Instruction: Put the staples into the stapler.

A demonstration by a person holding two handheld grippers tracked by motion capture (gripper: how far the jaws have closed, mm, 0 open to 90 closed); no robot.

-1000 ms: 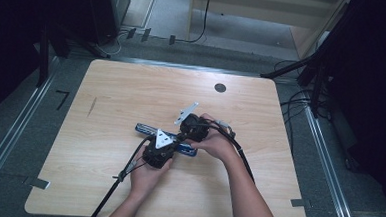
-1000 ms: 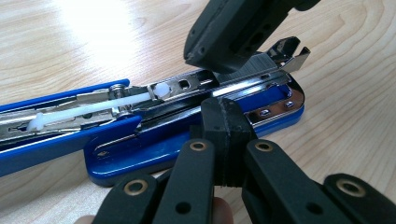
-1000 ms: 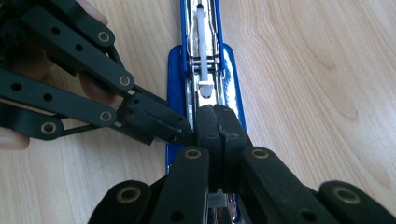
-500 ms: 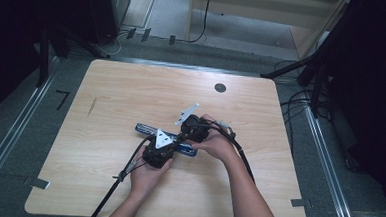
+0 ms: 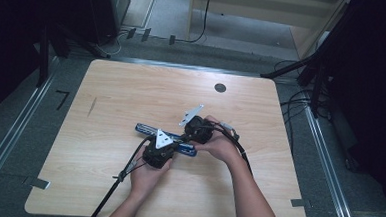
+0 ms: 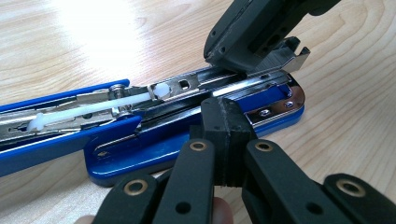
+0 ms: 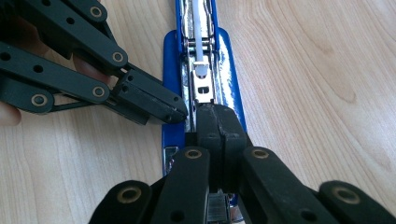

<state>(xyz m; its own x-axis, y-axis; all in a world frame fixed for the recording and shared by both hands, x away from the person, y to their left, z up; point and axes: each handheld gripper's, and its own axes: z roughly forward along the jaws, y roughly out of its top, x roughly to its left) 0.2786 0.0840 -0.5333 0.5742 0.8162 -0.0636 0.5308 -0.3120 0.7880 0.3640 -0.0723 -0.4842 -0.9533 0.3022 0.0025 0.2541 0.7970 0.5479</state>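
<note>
One wooden table (image 5: 106, 109) carries the work, and near its middle lies a blue stapler (image 5: 147, 130), opened out flat so its metal staple channel (image 6: 187, 86) faces up. You hold your left gripper (image 5: 171, 143) with its jaws pressed together, their tips against the side of the stapler's metal rail above the blue base (image 6: 154, 154). Your right gripper (image 5: 193, 134) also has its jaws together, their tips resting on top of the channel's front end, just beside the white pusher (image 7: 201, 69).
</note>
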